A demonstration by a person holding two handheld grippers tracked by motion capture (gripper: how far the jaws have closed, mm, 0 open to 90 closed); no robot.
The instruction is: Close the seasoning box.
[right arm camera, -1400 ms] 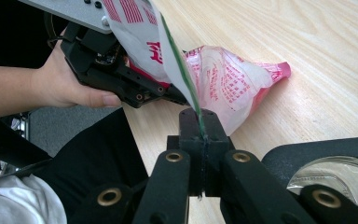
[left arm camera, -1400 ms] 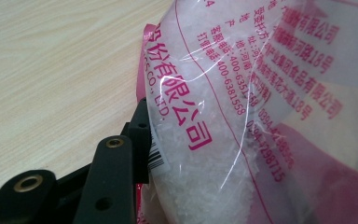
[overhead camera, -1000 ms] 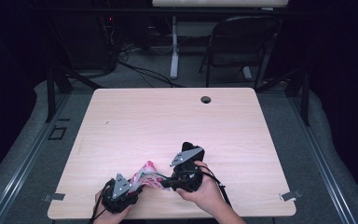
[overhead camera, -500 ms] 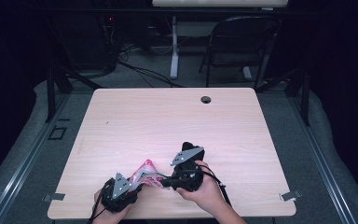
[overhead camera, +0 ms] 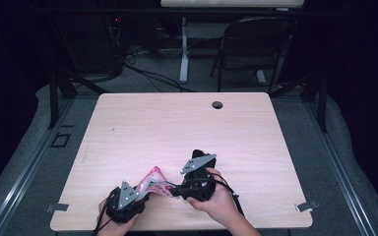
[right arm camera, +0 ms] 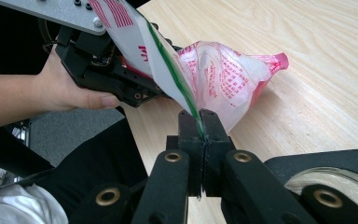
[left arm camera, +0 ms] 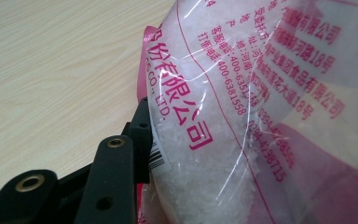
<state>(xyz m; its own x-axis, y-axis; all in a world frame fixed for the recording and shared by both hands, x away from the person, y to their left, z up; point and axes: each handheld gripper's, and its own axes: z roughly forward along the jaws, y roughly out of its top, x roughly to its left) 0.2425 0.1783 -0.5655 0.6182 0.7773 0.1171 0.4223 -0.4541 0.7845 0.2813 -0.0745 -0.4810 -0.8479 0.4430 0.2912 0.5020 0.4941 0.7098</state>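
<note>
A clear plastic bag with pink print and white grains inside hangs between my two grippers near the table's front edge. My left gripper is shut on the bag's thick lower part. In the left gripper view the bag bulges against one black finger and hides the other. My right gripper is shut on the bag's thin flat edge, which carries a green stripe. In the right gripper view the left gripper sits farther off in a hand, with the bag's full end resting on the table.
The wooden table has a round cable hole near its far edge. A black chair and a table leg stand on the floor beyond. The person's lap is just below the front edge.
</note>
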